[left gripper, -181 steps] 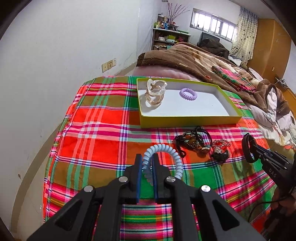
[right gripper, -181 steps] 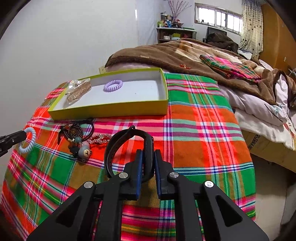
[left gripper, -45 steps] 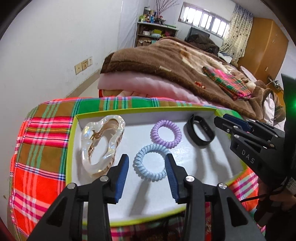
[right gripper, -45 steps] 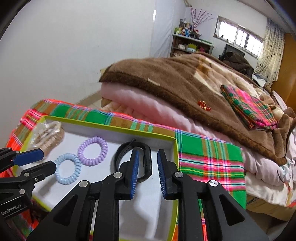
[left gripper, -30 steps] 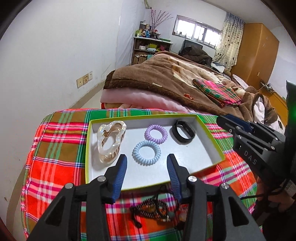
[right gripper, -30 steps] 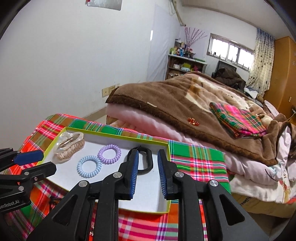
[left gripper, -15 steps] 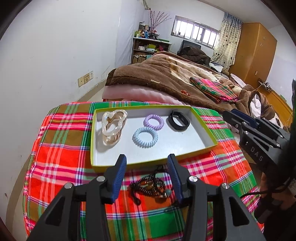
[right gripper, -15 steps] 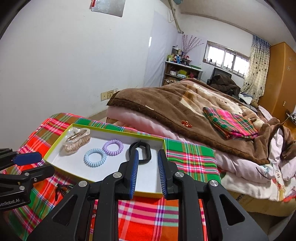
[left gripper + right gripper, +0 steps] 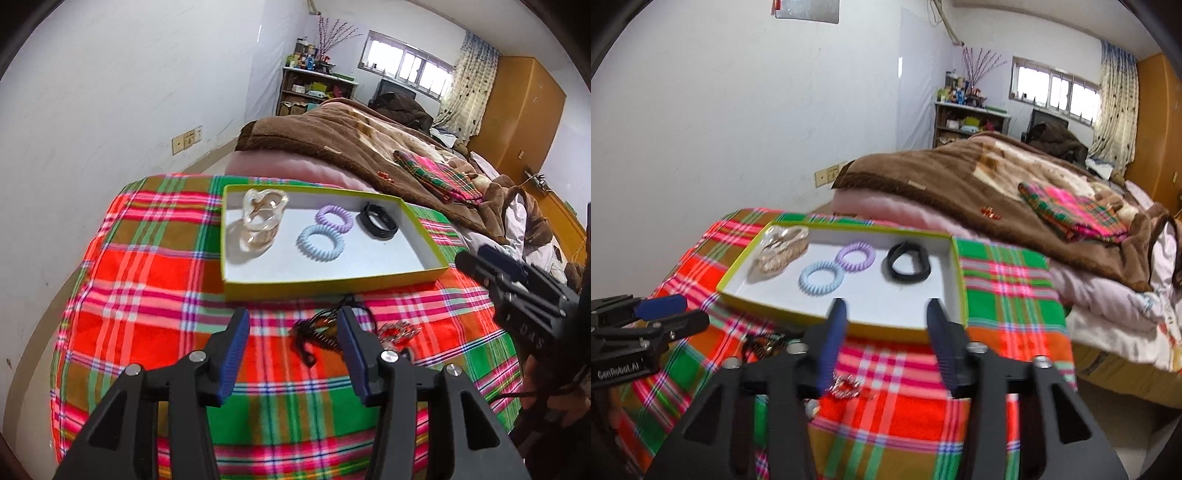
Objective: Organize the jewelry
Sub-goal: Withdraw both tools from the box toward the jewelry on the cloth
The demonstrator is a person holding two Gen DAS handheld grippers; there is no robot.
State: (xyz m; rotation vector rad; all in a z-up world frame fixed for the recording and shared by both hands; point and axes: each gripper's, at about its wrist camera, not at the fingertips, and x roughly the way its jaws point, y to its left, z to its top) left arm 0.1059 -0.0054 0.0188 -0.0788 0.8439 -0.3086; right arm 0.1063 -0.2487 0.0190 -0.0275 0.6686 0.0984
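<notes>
Left wrist view: left gripper point(image 9: 291, 328) fingers spread, empty.
Right gripper point(image 9: 884, 317): just opened, empty.
Next: black beaded bracelet point(image 9: 317, 328) into yellow-rimmed cardboard tray point(image 9: 332, 282).

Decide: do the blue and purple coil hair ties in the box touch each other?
Touching. In the right wrist view the blue coil tie and the purple coil tie meet edge to edge, no gap.

Left gripper point(image 9: 291, 343): matte black angular arms, lower centre of the left wrist view, ribbed blue pads on the inner finger faces, silver round screws at the pivots. Right gripper point(image 9: 884, 332): same black build, blue ribbed pads, silver screws, blurred. Seen from the side at each view's edge: white "DAS" lettering lower right, "GenRobot.AI" lower left. Thin black cable at lower right of the left view.
</notes>
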